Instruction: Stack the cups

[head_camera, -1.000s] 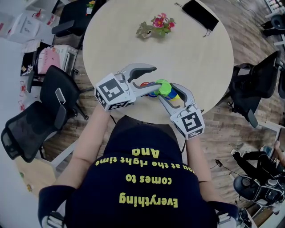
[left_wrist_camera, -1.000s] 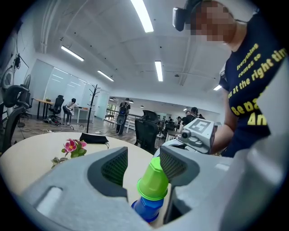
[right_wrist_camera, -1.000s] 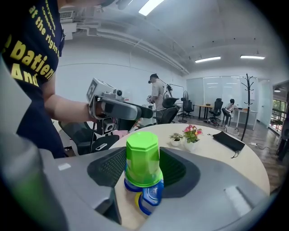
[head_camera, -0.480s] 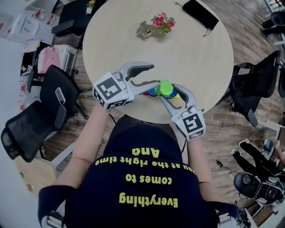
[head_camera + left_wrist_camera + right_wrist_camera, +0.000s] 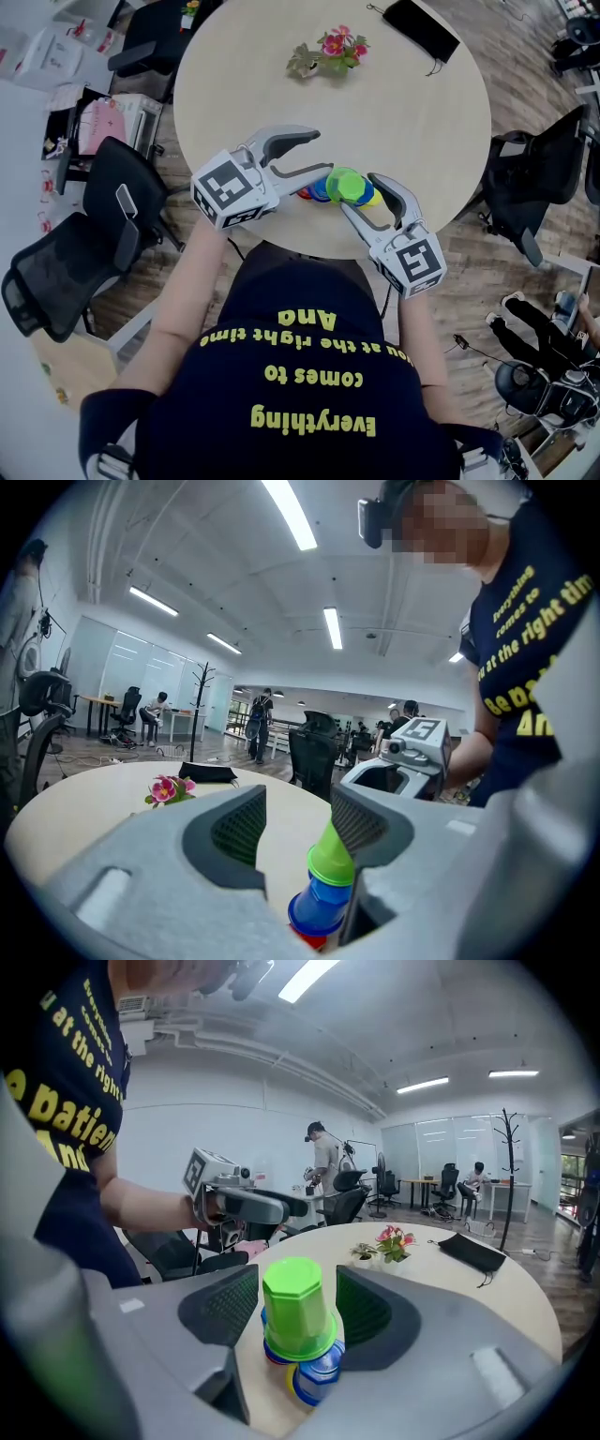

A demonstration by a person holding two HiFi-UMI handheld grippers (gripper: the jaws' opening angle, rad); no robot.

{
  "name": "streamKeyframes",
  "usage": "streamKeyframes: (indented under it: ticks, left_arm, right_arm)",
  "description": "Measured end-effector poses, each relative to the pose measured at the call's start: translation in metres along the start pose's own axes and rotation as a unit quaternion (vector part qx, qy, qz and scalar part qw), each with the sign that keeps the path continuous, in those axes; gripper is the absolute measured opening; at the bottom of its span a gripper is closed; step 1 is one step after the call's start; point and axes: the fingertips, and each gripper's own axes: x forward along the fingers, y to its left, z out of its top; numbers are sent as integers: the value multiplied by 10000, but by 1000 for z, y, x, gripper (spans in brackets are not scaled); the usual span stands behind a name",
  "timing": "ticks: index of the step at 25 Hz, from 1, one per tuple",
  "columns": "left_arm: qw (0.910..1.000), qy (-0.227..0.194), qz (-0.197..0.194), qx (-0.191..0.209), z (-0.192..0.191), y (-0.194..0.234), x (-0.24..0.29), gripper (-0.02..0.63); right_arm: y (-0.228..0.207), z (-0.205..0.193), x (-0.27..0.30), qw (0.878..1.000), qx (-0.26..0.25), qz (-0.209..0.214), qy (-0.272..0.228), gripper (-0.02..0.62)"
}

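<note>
The far half of the desk (image 5: 412, 103) lies open. Only a flower sprig (image 5: 330, 52) and a black pouch (image 5: 422, 28) sit there, near the far edge and well apart. At the near edge the cup stack (image 5: 343, 185) is hemmed in. The left gripper (image 5: 322, 153) blocks its left side, one finger close against it. The right gripper (image 5: 364, 194) closes the near right, and its fingers, just now opening, flank the stack with a gap either side. Office chairs (image 5: 84, 244) crowd the desk's left and right.
</note>
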Motion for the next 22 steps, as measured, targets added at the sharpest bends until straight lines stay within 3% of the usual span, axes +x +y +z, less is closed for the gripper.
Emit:
streamKeyframes:
  ticks: [7, 13, 22]
  left_arm:
    - [9995, -65, 270, 155, 7, 10, -6, 196]
    - [9958, -209, 823, 329, 21, 22, -19, 121]
    - [9766, -874, 1929, 375, 51, 50, -56, 17]
  right_arm:
    - [-18, 44, -13, 9988, 129, -199, -419, 248]
    - [-44, 78, -33, 9934, -121, -778, -828, 136]
    - [-76, 115, -53, 9785, -284, -1530, -1353, 12]
